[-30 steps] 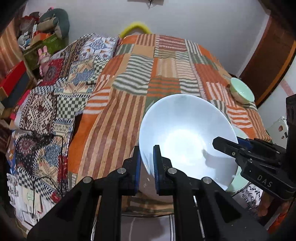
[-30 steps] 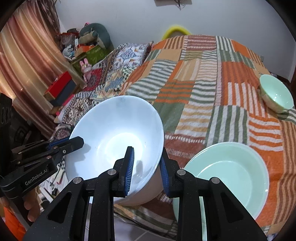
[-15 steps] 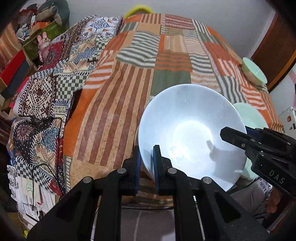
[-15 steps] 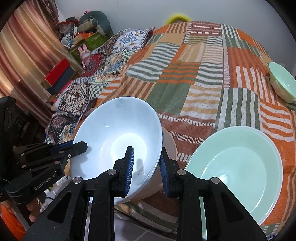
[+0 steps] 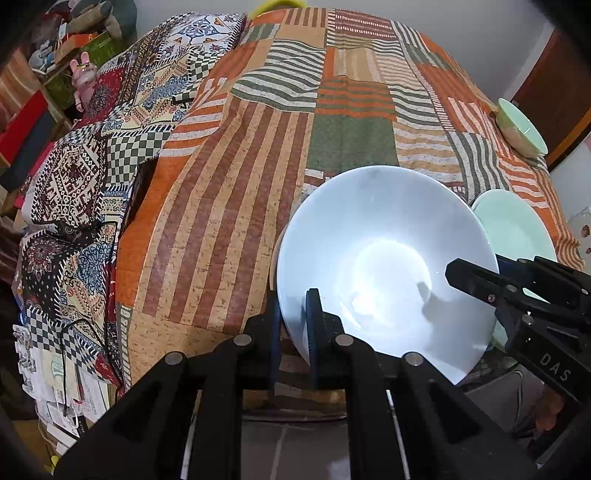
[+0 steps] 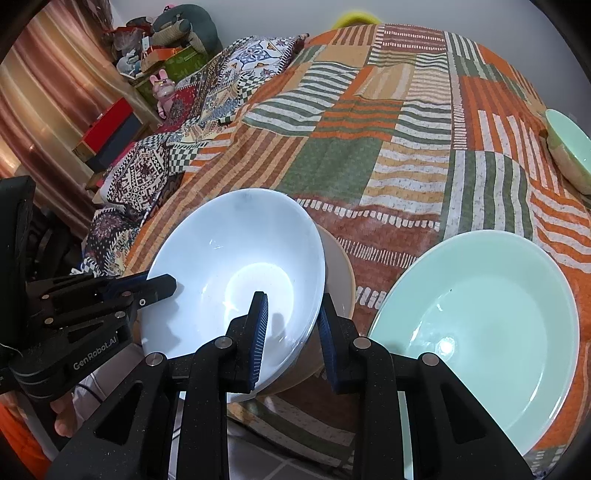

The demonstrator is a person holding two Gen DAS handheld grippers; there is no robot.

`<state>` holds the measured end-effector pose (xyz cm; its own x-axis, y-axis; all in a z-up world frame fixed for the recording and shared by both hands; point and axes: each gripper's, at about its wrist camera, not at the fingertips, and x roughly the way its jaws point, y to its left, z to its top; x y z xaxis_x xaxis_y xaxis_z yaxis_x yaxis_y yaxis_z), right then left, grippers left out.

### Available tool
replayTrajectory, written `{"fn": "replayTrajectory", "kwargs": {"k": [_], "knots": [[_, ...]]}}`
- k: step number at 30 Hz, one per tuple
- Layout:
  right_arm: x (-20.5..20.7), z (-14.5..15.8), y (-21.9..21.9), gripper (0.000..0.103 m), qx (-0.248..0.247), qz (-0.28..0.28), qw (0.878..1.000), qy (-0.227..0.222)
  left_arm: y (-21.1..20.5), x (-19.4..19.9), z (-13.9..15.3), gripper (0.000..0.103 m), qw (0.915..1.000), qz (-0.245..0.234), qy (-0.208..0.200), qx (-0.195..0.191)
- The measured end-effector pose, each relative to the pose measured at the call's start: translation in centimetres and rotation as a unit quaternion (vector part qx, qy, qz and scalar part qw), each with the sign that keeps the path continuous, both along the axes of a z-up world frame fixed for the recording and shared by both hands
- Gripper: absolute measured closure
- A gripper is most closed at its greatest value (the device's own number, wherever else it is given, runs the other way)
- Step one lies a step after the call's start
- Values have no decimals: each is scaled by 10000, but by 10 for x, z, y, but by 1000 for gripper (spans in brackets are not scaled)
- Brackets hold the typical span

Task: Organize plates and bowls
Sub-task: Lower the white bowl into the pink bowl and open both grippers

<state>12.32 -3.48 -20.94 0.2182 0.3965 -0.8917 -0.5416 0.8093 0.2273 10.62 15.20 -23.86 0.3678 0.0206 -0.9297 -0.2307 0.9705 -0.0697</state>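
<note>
Over the bed's near edge, your left hand-held gripper (image 5: 293,325) and right hand-held gripper (image 6: 291,328) each pinch the wide white ceramic bowl (image 6: 236,273) by its rim. It isn't stacked yet; the pale green plate (image 6: 476,321) and small green bowl (image 6: 569,151) lie apart.

A patchwork bedspread (image 5: 332,122) covers the bed below a pale wall (image 5: 461,29), with striped curtains (image 6: 40,92) alongside.

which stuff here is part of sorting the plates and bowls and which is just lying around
Job: white bowl, beige bowl under it, green plate, small green bowl.
Lying about: pink bunny toy, red box, patterned blanket.
</note>
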Motion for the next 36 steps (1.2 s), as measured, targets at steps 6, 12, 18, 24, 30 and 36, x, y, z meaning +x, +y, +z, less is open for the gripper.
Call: {"fn": "replayTrajectory", "kwargs": {"k": [6, 12, 18, 24, 30, 36], "knots": [[2, -6, -1, 78, -33, -12, 9999, 102, 1, 4, -3, 92, 10000, 1, -14, 33], [2, -14, 2, 78, -33, 73, 9997, 241, 0, 10, -8, 92, 9996, 25, 0, 293], [2, -15, 3, 78, -46, 134, 9996, 255, 6, 14, -11, 92, 9997, 109, 55, 200], [3, -16, 4, 78, -41, 146, 9993, 337, 6, 15, -12, 92, 9997, 132, 94, 204], [1, -12, 7, 78, -264, 238, 9992, 190, 4, 19, -14, 91, 9994, 122, 144, 296], [3, -10, 1, 78, -231, 216, 9992, 256, 6, 18, -12, 90, 9996, 152, 161, 193]]}}
